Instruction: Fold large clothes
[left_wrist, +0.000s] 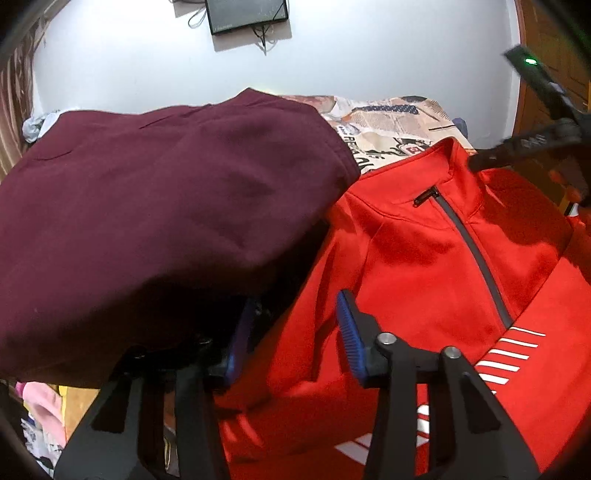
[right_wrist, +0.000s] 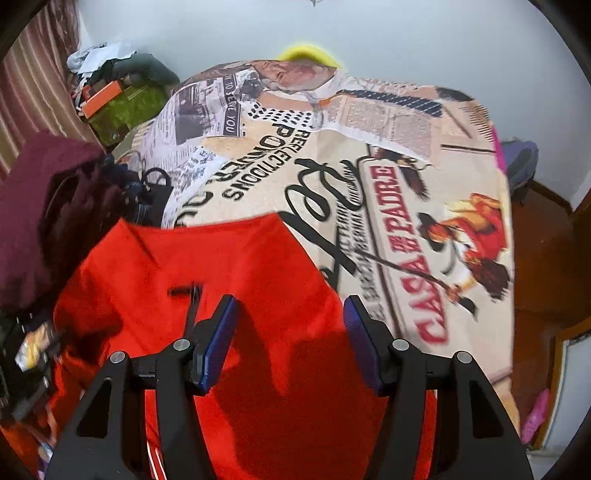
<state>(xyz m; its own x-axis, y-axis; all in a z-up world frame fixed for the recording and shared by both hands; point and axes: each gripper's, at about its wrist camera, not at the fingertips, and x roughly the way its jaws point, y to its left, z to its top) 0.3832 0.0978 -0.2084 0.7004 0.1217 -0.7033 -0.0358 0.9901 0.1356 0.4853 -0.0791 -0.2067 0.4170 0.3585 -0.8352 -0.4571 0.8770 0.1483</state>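
A red zip-neck jacket (left_wrist: 424, 258) with white stripes lies front-up on the printed bedsheet (right_wrist: 406, 166). A large maroon garment (left_wrist: 147, 206) lies bunched to its left and hangs over the tip of my left gripper's left finger. My left gripper (left_wrist: 295, 325) stands open above the jacket's shoulder, with nothing pinched between its blue pads. My right gripper (right_wrist: 291, 321) is open too, hovering over the red jacket (right_wrist: 240, 277) near its edge. Its black frame (left_wrist: 524, 142) shows in the left wrist view by the collar.
The bed stands against a pale wall with a dark screen (left_wrist: 245, 14) mounted on it. Piled clutter, with a green box (right_wrist: 125, 107), sits at the bed's far left by a striped curtain (right_wrist: 37, 85). A wooden door (right_wrist: 546, 266) is to the right.
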